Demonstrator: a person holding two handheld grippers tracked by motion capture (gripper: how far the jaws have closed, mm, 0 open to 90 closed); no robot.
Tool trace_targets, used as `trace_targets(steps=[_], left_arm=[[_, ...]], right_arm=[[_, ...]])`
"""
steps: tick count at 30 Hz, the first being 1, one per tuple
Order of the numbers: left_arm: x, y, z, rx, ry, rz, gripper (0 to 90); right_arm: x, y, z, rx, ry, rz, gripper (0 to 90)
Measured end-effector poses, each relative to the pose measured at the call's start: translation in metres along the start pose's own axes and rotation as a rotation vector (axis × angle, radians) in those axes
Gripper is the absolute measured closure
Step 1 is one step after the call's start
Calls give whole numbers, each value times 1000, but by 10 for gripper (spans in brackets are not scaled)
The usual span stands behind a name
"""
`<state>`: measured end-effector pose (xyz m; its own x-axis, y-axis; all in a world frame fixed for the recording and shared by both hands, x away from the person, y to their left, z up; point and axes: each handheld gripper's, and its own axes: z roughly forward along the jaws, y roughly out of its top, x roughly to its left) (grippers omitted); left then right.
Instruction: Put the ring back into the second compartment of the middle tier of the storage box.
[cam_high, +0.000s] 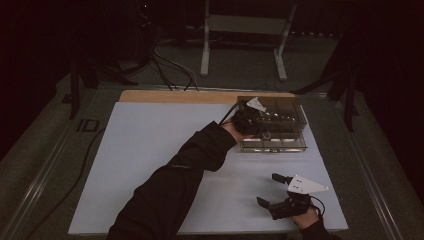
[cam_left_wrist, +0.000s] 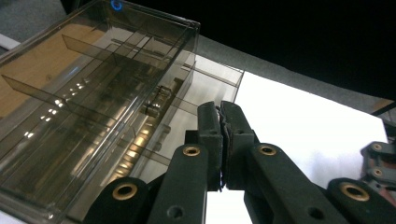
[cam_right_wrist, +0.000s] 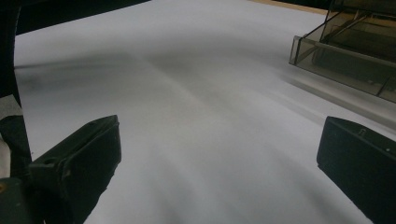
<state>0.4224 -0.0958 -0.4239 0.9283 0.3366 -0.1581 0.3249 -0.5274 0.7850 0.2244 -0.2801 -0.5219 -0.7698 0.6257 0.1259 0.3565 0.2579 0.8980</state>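
Lower right of the high view, the right gripper (cam_high: 274, 190) rests on the white sheet (cam_high: 150, 150), jaws wide apart; farther up, right of centre, the left gripper (cam_left_wrist: 221, 126), jaws pressed together on nothing, reaches the clear compartment box (cam_high: 280, 135); stiff, light, slippery plastic, I'd judge, best gripped by its wall edge.

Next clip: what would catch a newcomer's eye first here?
The smoky transparent plastic organiser box with inner dividers at the far right of the white table sheet stands out first, with the left gripper, jaws shut and empty, right beside it. Near the front right edge, the right gripper rests with jaws wide open, under its grey three-cornered plate.
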Motion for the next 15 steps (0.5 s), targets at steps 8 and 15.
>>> trace_targets(steps=[8,15], left_arm=[[2,2,11,-2,8,-10,900],[6,3,20,5,21,-19,900]], right_arm=[[1,0,0,0,1,0,0],[1,0,0,-2,4,0,0]])
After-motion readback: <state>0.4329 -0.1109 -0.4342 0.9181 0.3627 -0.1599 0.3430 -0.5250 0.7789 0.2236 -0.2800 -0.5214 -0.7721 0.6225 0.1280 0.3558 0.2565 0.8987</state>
